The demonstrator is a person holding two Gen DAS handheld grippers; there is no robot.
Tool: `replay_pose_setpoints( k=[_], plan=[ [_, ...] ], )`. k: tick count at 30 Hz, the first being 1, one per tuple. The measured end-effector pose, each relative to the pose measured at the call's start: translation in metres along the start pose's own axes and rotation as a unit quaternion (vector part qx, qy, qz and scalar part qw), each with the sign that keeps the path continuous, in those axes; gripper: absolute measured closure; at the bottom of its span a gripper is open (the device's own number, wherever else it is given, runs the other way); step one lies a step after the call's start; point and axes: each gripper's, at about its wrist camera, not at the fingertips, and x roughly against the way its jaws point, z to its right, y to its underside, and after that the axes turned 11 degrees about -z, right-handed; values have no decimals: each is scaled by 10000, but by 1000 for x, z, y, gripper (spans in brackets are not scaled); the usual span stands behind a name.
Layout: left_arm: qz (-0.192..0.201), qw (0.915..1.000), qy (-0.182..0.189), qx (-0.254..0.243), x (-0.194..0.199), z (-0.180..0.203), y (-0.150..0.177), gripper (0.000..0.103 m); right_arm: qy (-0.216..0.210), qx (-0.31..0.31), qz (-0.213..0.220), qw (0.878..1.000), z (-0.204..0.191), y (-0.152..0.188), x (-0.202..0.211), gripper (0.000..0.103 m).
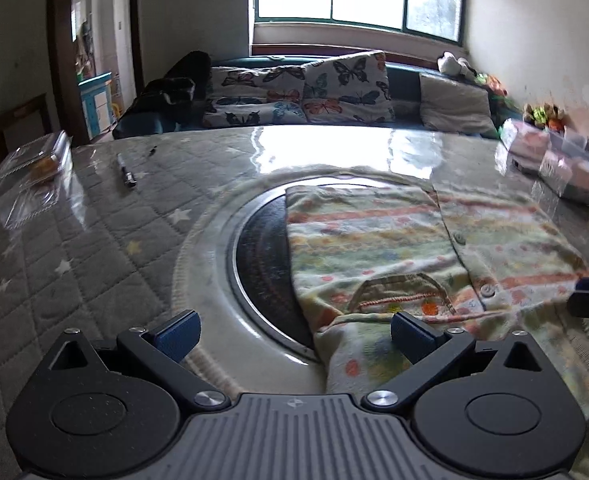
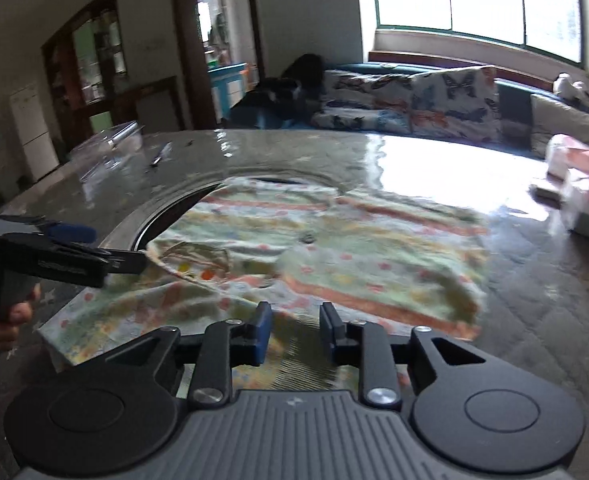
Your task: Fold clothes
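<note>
Garment (image 1: 378, 240) lies spread on the worktop (image 1: 94, 240), a small striped and dotted baby top with a buttoned front, its left part draped over a round dark inset plate (image 1: 262, 256) sunk in the surface. One side panel looks already turned in over the body, so the fold seems partly made; a sleeve or lower edge trails toward the near edge of the worktop.

Left gripper (image 1: 294, 334): jaws wide apart, nothing between the pads. The right pad sits over the neckline area of the cloth, the left pad over the bare rim of the plate. Seen from the right wrist view, it reaches in from the left side with its tip at the collar edge, a hand (image 2: 2, 320) on its handle. Likely placed there to take the collar side for the next fold.

Right gripper (image 2: 294, 336): jaws narrowly apart, low over the near hem of the garment. Cloth shows in the gap and below it, but the pads do not appear to press on it. Probable intent: pinch this hem while the other takes the opposite edge.

Elsewhere on the worktop, well clear of the cloth: a pen (image 1: 126, 170), a clear plastic container (image 1: 38, 168), wrapped packets (image 1: 554, 160).
</note>
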Motion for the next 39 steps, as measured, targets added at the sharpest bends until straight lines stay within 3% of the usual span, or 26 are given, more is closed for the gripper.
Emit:
replay_pose_setpoints(
  k=[2, 10, 17, 22, 32, 35, 39],
  plan=[
    [-78, 9999, -75, -85, -8, 3, 0, 0, -60, 40, -69, 10000, -1, 0, -8, 66],
    [-27, 9994, -222, -273, -3, 2, 8, 0, -61, 427, -136, 9990, -10, 9, 5, 62],
    [163, 9973, 118, -708, 29, 25, 28, 0, -88, 668, -306, 9973, -19, 31, 18, 60],
    [143, 9942, 59, -1063, 32, 39, 51, 0, -34, 663, -373, 9971, -15, 50, 31, 60],
    [90, 9974, 40, -709, 45, 16, 64, 0, 95, 610, -339, 9975, -10, 66, 45, 60],
    [213, 9942, -32, -1049, 57, 18, 69, 0, 96, 644, -186, 9977, -11, 65, 52, 60],
    [367, 9871, 190, -1545, 75, 23, 77, 0, 26, 621, -142, 9980, -13, 64, 48, 60]
  ],
)
